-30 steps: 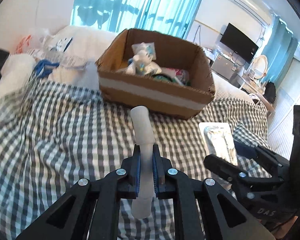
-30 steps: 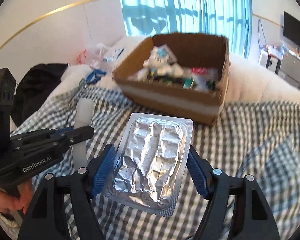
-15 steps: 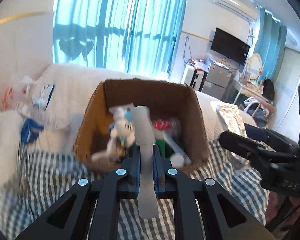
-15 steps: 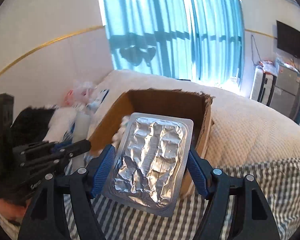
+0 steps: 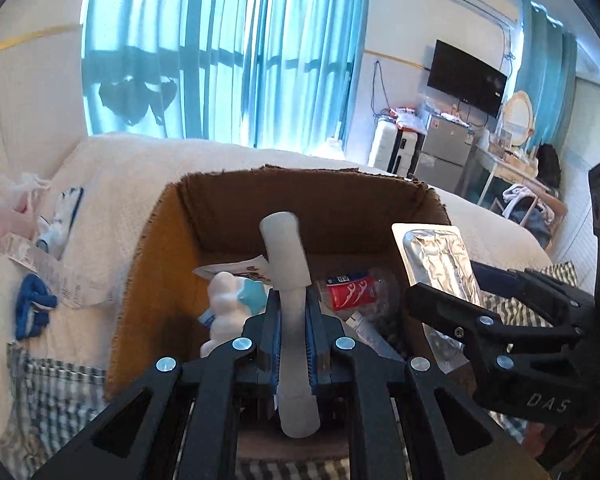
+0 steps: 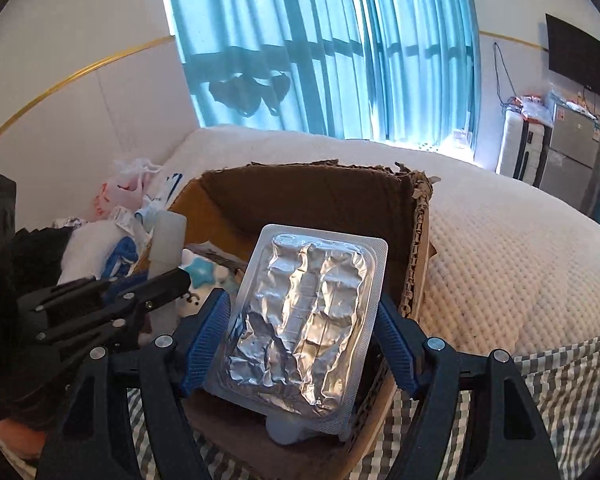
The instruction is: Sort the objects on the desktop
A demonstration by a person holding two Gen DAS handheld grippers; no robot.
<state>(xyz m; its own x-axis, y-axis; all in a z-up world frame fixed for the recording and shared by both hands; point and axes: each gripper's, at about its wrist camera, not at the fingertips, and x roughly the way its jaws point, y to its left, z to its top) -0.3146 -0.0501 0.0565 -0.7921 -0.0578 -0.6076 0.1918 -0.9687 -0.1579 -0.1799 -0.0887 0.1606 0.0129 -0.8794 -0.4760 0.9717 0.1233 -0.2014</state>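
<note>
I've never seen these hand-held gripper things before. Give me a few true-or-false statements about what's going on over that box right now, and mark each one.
1. The left hand-held gripper clamps a white tube. True.
2. The right hand-held gripper is empty. False: it holds a foil blister pack.
3. The cardboard box is empty. False: a white plush toy and a red packet lie inside.
4. Both held items hang over the box. True.
5. The curtains are red. False: blue.

The foil blister pack [image 6: 304, 320] hides much of the cardboard box [image 6: 300, 188] floor (right wrist view); print on the red packet [image 5: 350, 286] is too small to read.
</note>
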